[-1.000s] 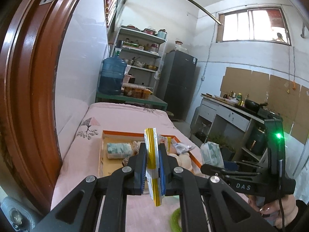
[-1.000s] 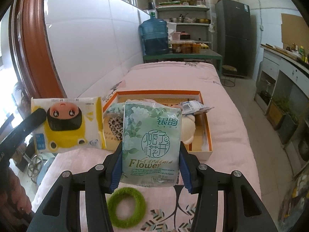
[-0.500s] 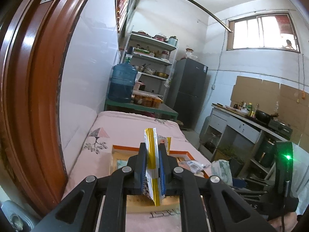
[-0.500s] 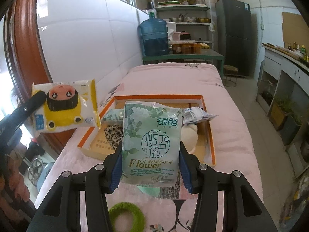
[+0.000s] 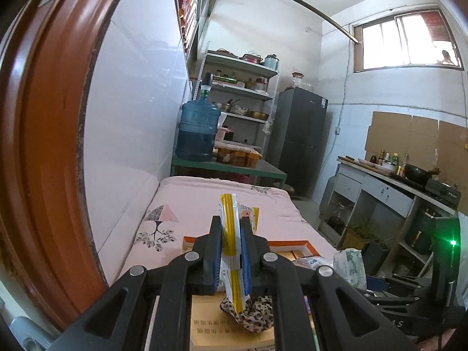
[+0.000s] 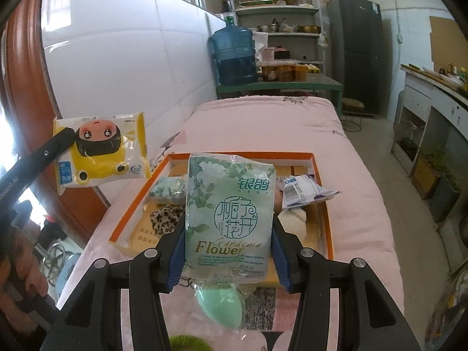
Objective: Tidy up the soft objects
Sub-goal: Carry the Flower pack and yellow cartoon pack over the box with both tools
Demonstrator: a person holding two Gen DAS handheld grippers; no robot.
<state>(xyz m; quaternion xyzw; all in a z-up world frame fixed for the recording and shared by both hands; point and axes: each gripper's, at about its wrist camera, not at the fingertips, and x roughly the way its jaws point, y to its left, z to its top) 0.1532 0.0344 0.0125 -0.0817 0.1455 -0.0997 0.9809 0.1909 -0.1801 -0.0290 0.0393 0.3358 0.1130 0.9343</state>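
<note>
yellow tissue pack (image 6: pixel 101 153): cartoon face, held upright, left of box | green Gardenia tissue pack (image 6: pixel 229 216): upright, clamped, over orange box (image 6: pixel 321 193)

On the bed (image 6: pixel 263 122), a shallow box (image 6: pixel 321 175); inside it, left side, a scrunchie (image 6: pixel 163 219) with a small tissue pack (image 6: pixel 166 190) behind; right side, a sachet (image 6: pixel 304 190) above a plush toy (image 6: pixel 292 219). Behind the bed, a table (image 6: pixel 292 83) carrying a water jug (image 6: pixel 234 55).
</note>
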